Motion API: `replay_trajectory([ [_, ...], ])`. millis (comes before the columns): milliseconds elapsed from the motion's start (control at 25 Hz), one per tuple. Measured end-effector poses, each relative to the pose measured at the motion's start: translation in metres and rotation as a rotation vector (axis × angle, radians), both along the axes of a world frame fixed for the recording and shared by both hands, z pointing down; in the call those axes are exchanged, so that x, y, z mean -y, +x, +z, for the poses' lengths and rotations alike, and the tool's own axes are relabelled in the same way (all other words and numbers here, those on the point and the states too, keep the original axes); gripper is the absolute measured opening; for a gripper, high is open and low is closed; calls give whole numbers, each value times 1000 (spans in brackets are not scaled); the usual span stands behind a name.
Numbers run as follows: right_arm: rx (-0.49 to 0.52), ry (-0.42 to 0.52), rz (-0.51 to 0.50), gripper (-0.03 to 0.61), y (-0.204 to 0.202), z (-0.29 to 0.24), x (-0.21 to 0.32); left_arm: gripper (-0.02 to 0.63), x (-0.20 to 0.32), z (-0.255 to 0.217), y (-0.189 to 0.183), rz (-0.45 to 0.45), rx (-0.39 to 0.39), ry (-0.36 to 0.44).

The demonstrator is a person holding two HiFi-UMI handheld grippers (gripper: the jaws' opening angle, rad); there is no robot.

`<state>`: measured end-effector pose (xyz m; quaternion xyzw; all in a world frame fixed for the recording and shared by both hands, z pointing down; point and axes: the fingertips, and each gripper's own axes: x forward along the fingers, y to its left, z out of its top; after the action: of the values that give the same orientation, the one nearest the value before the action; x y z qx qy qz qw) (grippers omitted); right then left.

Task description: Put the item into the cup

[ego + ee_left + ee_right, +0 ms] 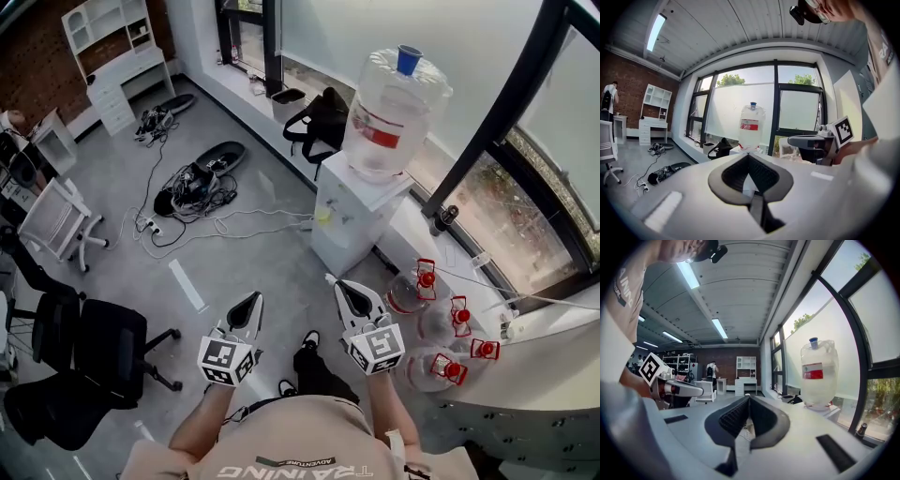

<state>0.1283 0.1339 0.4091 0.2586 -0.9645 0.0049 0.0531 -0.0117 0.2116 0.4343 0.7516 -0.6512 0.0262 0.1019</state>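
1. A person in a beige T-shirt (300, 441) stands looking down. A forearm reaches forward on each side, and a black shoe (309, 339) shows below on the grey floor (253, 253).
2. The left gripper (251, 302), white with black ribbed pads, is held out over the floor. Its own view shows its jaws closed tip to tip with nothing between them, only the hollow between the pads.
3. The right gripper (339, 286), built the same way, is level with it and a little apart. Its jaws are also pressed together and empty. Each gripper carries a cube with square black-and-white markers near the hand.
4. Where the cup and the item are cannot be told: none of the three views shows them.
5. A black office chair (94, 352) stands on the floor to the left. A short white strip (187, 284) lies on the floor ahead of the left gripper.
6. To the right, several clear water bottles with red caps (441, 328) are clustered beside a white curved counter (544, 375).
7. Ahead of the right gripper stands a white water dispenser (354, 220), topped by a large clear bottle with a blue cap and red label (394, 117).
8. Farther left are a white chair (56, 220) and a tangle of black and white cables (192, 187) spread over the floor.
9. A black bag (323, 122) sits by the black-framed window (487, 159).
10. A white desk with shelves (117, 56) stands against the brick wall, farthest off.
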Motion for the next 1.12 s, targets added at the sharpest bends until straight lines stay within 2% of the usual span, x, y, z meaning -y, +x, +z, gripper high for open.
replay_trajectory([
  [240,-6,7,-20,11,-30,18,69,8,65,8,-33,-10,16,-5],
  [640,-50,54,-55,12,-75,24,177,8,179,-12,-79,-20,36,26],
  [960,-88,-13,-47,12,-102,44,211,8,225,9,-102,14,-6,-23],
  [1120,-107,-37,-3,12,-122,56,232,8,259,17,-123,68,-19,-29],
])
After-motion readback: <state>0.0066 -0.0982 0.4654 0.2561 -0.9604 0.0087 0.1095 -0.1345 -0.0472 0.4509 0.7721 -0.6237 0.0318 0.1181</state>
